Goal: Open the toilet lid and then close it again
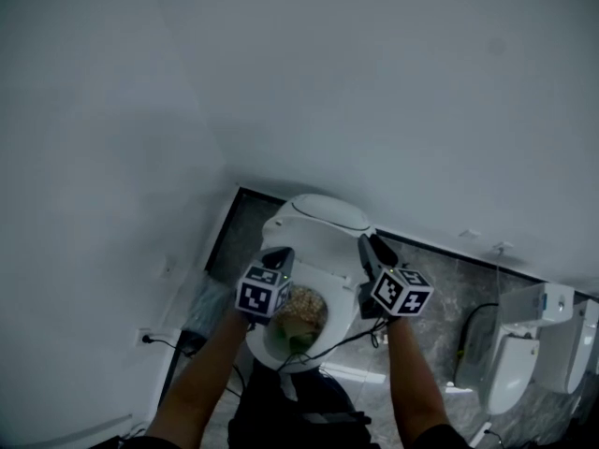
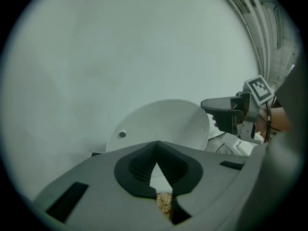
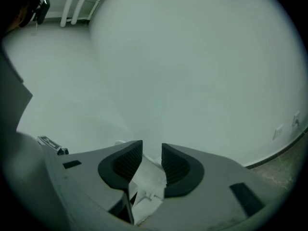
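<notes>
A white toilet (image 1: 314,288) stands in the corner, its bowl holding brownish matter (image 1: 301,309). The toilet lid (image 2: 163,124) is raised, tilted back toward the wall, and a small bumper shows on its underside. My right gripper (image 1: 371,244) reaches the lid's right rim. In the right gripper view its jaws (image 3: 152,150) stand partly apart with the lid's white edge (image 3: 147,182) filling the gap between the pads. My left gripper (image 1: 281,254) hovers over the left of the seat, shut and empty (image 2: 156,146). The right gripper (image 2: 226,110) also shows beside the lid in the left gripper view.
Pale walls (image 1: 112,110) close in behind and to the left of the toilet. A second white fixture (image 1: 515,363) stands at the right on the dark stone floor (image 1: 440,279). A wall socket with a black cable (image 1: 145,339) is low on the left.
</notes>
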Available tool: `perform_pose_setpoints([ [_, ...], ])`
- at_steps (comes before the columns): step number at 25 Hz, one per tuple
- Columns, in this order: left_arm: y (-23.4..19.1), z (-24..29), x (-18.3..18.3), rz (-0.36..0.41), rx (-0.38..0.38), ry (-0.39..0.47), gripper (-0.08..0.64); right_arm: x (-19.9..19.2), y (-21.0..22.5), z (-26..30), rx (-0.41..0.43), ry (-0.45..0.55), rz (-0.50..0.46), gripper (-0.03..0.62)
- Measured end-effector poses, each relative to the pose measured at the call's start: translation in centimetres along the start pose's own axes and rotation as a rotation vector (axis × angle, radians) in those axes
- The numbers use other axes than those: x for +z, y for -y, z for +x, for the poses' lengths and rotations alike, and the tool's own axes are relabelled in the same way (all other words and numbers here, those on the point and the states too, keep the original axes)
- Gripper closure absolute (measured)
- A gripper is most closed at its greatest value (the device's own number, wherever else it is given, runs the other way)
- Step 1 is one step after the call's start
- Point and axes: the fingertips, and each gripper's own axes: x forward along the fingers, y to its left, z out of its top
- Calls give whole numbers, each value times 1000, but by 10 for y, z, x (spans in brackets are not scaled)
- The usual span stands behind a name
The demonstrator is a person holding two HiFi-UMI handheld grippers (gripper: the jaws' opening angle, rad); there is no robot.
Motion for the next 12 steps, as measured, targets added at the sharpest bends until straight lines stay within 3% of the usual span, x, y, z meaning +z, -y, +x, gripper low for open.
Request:
perform_pose_setpoints([
  [12,27,-39,-21,-59,39,28,552,8,10,6,16,-27,-49,478],
])
